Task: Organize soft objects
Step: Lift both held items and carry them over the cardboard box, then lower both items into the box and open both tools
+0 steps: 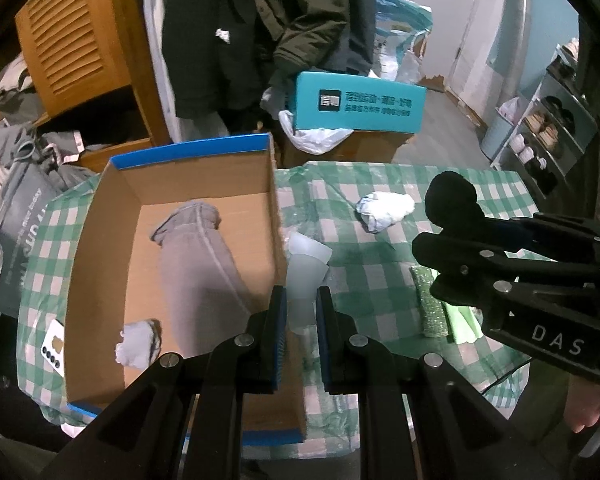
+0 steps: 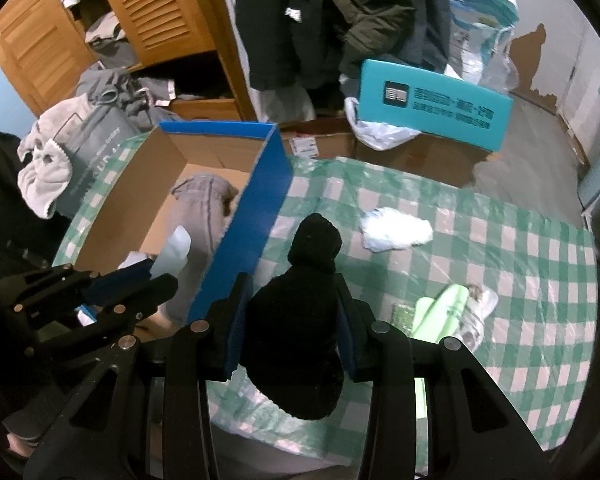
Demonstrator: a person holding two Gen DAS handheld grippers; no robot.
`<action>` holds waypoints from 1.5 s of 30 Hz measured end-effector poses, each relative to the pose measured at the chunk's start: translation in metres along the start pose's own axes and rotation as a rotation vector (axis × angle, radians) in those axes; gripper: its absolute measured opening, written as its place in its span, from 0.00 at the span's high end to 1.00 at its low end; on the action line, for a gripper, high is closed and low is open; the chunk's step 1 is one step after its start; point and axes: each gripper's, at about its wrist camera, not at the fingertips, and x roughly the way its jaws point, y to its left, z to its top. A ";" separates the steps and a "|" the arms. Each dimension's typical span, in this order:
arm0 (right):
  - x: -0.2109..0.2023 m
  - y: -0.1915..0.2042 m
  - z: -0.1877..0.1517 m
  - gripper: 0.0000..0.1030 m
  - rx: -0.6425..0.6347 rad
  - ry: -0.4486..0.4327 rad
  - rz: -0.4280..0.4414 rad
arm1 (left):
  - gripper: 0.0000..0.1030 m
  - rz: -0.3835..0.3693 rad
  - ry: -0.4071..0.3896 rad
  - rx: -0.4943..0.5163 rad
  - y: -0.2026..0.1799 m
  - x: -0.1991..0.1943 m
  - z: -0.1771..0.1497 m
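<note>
An open cardboard box (image 1: 112, 216) with blue rim stands on the checked table; it also shows in the right wrist view (image 2: 260, 200). Inside lie a grey sock (image 1: 204, 264) and a small white cloth (image 1: 136, 346). My left gripper (image 1: 301, 312) is shut on a pale translucent soft piece (image 1: 306, 268), held over the box's right wall. My right gripper (image 2: 290, 312) is shut on a black sock (image 2: 304, 312), above the table just right of the box; it also shows in the left wrist view (image 1: 452, 200). A crumpled white cloth (image 1: 384, 208) lies on the table.
A green sponge (image 1: 432, 300) and a light green cloth (image 2: 440, 312) lie at the table's right. A teal box (image 1: 356, 102) sits on a cardboard carton behind the table. Hanging coats, a wooden cabinet and piled clothes stand behind and left. A phone (image 1: 54, 348) lies left of the box.
</note>
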 end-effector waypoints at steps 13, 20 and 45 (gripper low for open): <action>0.018 0.044 0.020 0.63 -0.055 0.014 0.031 | 0.86 0.017 -0.015 -0.094 0.047 -0.008 -0.005; 0.030 0.069 0.029 0.63 -0.086 0.027 0.051 | 0.86 0.049 -0.007 -0.142 0.074 -0.005 -0.009; 0.065 0.086 0.035 0.49 -0.052 0.104 0.110 | 0.65 0.128 0.060 -0.255 0.117 0.013 -0.020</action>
